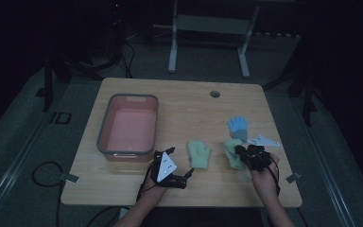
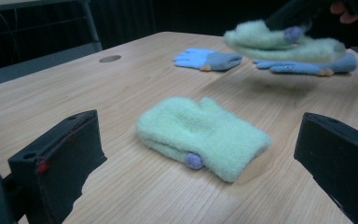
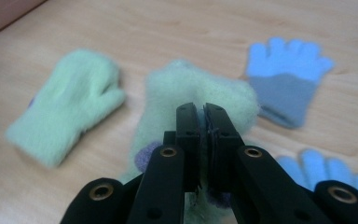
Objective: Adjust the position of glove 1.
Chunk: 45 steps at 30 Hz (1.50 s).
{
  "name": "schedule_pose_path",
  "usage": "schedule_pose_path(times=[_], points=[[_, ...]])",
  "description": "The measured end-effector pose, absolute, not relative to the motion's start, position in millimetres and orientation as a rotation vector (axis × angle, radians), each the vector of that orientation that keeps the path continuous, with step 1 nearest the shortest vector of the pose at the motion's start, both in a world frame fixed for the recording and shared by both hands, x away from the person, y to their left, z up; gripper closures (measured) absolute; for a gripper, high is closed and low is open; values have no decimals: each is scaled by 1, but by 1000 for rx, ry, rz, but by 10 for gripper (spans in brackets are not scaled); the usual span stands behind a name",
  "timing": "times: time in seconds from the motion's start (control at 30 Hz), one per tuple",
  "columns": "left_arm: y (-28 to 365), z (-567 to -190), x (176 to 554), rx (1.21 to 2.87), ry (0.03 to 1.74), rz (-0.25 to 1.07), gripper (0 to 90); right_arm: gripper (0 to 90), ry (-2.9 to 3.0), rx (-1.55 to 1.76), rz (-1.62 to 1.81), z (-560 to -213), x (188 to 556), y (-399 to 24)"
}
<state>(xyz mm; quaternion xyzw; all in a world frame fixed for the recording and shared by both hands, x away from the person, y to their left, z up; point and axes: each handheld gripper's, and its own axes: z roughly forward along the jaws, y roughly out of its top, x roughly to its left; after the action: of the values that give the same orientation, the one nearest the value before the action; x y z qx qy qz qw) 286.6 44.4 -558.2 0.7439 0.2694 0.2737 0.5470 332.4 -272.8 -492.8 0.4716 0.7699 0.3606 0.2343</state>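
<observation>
Dim room, pale wooden worktop [image 1: 179, 101]: right gripper [image 3: 204, 116] has its jaws pinched tight on one green mitten [image 3: 191, 98], lifted slightly (grip at the cuff edge). Fleece could slip free. Left gripper [image 1: 185, 176] gapes empty near second mitten [image 2: 200, 135].

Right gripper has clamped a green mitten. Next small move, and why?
Probably lift a bit more and carry it left toward the pink bin. The right gripper is shut on the green mitten, which the left gripper view shows hanging off the table; its mate lies flat.
</observation>
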Motion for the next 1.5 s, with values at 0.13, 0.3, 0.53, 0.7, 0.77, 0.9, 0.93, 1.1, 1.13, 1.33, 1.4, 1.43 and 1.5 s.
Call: schedule_pose_path(times=[0.13, 0.3, 0.53, 0.7, 0.77, 0.9, 0.93, 1.1, 1.13, 1.33, 1.4, 1.43, 1.5], points=[[44, -558, 286, 1763, 636, 651, 6, 855, 2073, 1324, 934, -491, 332, -264], [45, -558, 286, 1761, 638, 650, 6, 854, 2029, 1380, 902, -503, 335, -260], [45, -558, 287, 1763, 637, 649, 6, 851, 2078, 1383, 857, -523, 346, -251], [45, -558, 287, 1763, 635, 645, 6, 821, 2129, 1393, 828, -541, 354, -251], [45, -558, 287, 1765, 634, 644, 6, 797, 2120, 1386, 853, -544, 353, -252], [45, -558, 287, 1766, 632, 643, 6, 699, 2126, 1391, 883, -545, 354, -256], [45, -558, 287, 1767, 632, 644, 6, 682, 2132, 1394, 894, -545, 355, -257], [45, -558, 287, 1768, 633, 643, 6, 552, 2161, 1396, 932, -537, 355, -261], [45, -558, 287, 1768, 633, 644, 6, 533, 2165, 1389, 950, -533, 354, -263], [45, -558, 287, 1764, 635, 644, 6, 555, 2254, 1239, 1039, -514, 355, -278], [45, -558, 287, 1763, 635, 644, 6, 568, 2294, 1187, 1071, -509, 356, -285], [45, -558, 287, 1765, 634, 645, 6, 566, 2324, 1158, 1108, -507, 357, -288], [45, -558, 287, 1765, 634, 648, 6, 577, 2364, 1114, 1099, -503, 360, -292]])
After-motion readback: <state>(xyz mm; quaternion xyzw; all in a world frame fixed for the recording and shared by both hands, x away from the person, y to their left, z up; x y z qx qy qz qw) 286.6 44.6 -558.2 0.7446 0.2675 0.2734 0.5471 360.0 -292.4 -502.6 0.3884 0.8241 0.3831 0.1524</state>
